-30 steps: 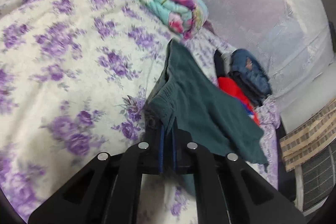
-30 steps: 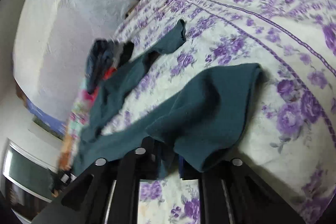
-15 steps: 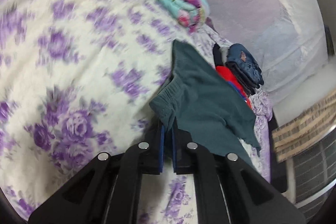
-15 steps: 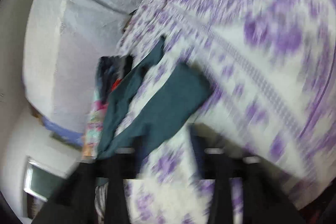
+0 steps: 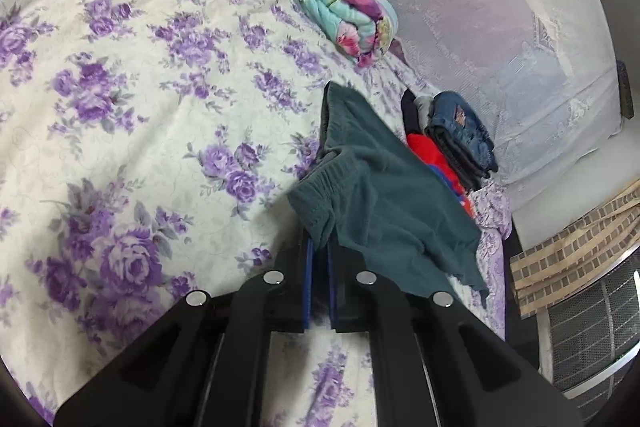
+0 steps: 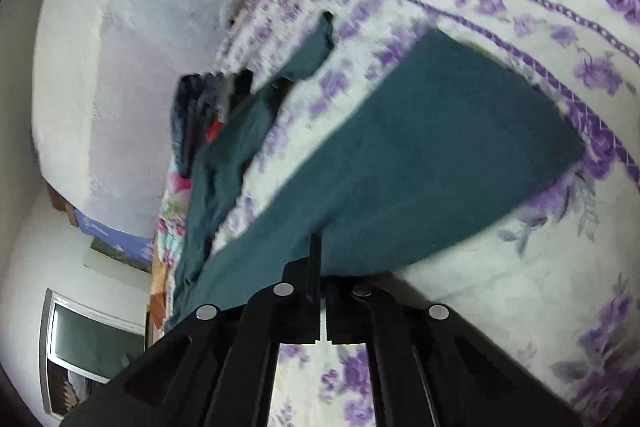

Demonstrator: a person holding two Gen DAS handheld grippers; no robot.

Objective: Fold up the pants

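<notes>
Both tongs pinch the pants (image 5: pixel 376 195): the left tongs (image 5: pixel 319 251) grip the waistband, the right tongs (image 6: pixel 320 251) a leg end, cloth hanging above the bed (image 5: pixel 140 115), near the clothes pile (image 5: pixel 452 143). This looks like the spreading step; next they should lay the pants flat on the bed, legs aligned, before folding

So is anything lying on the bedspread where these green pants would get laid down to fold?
Nothing visible does: both grippers already clamp the green pants, and the bedspread beside them is bare. The clothes pile sits off by the wall.
</notes>
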